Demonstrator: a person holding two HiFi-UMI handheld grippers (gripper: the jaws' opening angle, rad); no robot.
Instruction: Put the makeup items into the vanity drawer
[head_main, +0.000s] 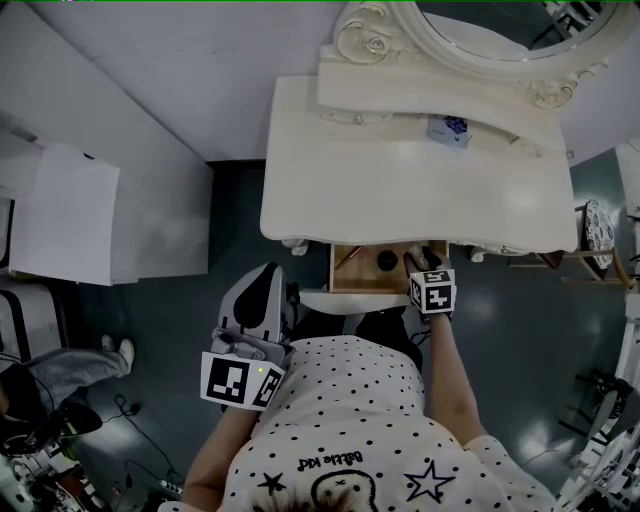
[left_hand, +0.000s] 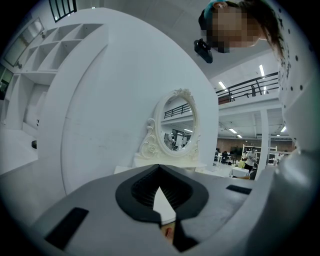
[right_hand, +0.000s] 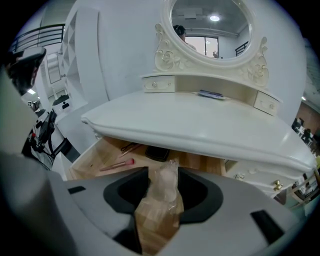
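Observation:
The white vanity (head_main: 400, 190) has its wooden drawer (head_main: 350, 270) pulled out. My right gripper (head_main: 420, 264) hovers over the drawer's right part. In the right gripper view a clear-wrapped makeup item (right_hand: 165, 186) sits between the jaws of the right gripper (right_hand: 159, 212); they look open, with drawer wood showing beside it. A pink brush (right_hand: 117, 164), a black compact (right_hand: 157, 152) and a thin dark tool (right_hand: 129, 147) lie in the drawer. A blue item (head_main: 449, 130) rests on the vanity top. My left gripper (head_main: 265, 282) hangs back by my body, shut and empty (left_hand: 162, 212).
An oval mirror (head_main: 490, 30) in a carved frame stands at the back of the vanity, with small drawers (right_hand: 159, 84) under it. A white board (head_main: 60, 215) leans at the left. A shelf with a plate (head_main: 598, 232) is at the right. A person's legs (head_main: 60, 368) show at lower left.

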